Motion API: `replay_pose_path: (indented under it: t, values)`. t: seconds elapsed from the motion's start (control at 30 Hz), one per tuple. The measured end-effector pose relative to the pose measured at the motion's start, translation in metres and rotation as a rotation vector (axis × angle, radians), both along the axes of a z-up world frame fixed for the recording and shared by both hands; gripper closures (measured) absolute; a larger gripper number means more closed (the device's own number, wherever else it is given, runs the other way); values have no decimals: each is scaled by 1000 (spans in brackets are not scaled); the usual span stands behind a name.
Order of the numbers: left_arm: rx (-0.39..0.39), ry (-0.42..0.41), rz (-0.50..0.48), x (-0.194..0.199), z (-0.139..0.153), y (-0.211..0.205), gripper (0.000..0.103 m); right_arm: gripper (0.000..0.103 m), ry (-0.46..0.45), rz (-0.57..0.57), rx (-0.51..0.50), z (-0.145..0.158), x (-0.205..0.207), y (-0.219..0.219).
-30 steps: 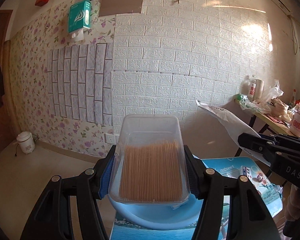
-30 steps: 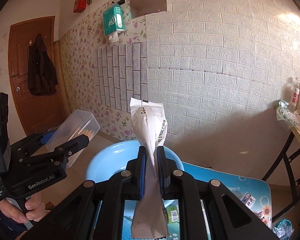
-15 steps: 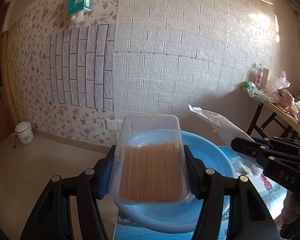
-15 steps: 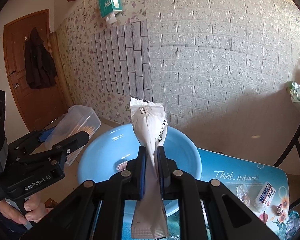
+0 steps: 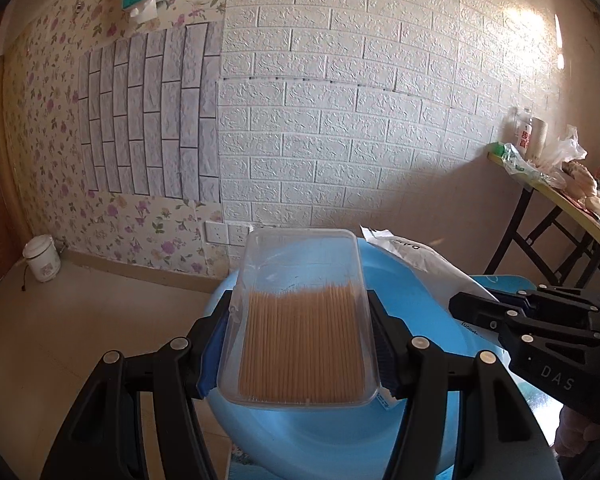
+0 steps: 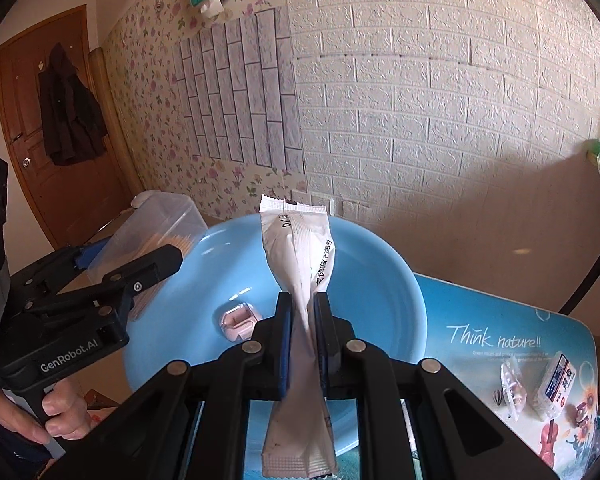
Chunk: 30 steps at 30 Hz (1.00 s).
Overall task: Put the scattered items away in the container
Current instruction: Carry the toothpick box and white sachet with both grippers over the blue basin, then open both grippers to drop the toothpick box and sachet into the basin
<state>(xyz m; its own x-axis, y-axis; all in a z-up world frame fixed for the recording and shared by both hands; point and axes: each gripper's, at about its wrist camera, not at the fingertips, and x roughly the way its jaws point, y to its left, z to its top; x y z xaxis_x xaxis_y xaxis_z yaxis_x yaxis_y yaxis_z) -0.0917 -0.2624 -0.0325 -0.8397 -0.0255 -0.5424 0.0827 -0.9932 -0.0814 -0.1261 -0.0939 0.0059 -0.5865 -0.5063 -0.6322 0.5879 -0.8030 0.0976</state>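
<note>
You hold two grippers above a light blue basin (image 6: 364, 276) standing on a surface (image 6: 500, 344) with a printed blue cover. Your left gripper (image 5: 300, 344) is clamped on the long sides of a clear plastic box of toothpicks (image 5: 302, 320), its long axis pointing away from you, over the basin's near-left part. Your right gripper (image 6: 302, 320) is pinched fully shut on the middle of a white sachet (image 6: 300, 280), which stands upright, its long axis running up and away over the basin's centre. Both items hang directly over the basin, so the drop is straight down; the sachet looks more central. A small pink case (image 6: 238, 320) already lies inside. Two small packets (image 6: 540, 384) remain on the surface to the right, nearer your right hand.
</note>
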Motion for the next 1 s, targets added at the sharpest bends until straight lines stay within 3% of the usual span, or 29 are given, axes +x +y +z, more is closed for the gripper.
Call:
replay_pose_path:
  t: [0.17, 0.33, 0.47, 1.0]
  values:
    - [10, -87, -33, -21, -22, 3, 44, 92, -15, -5, 10, -9, -6, 1]
    - [9, -119, -33, -27, -35, 2, 40, 92, -32, -4, 27, -18, -10, 0]
    - [4, -118, -37, -26, -37, 2, 24, 92, -51, -11, 28, -24, -16, 1]
    - [48, -65, 0, -9, -14, -10, 13, 91, -40, 3, 36, -24, -11, -3]
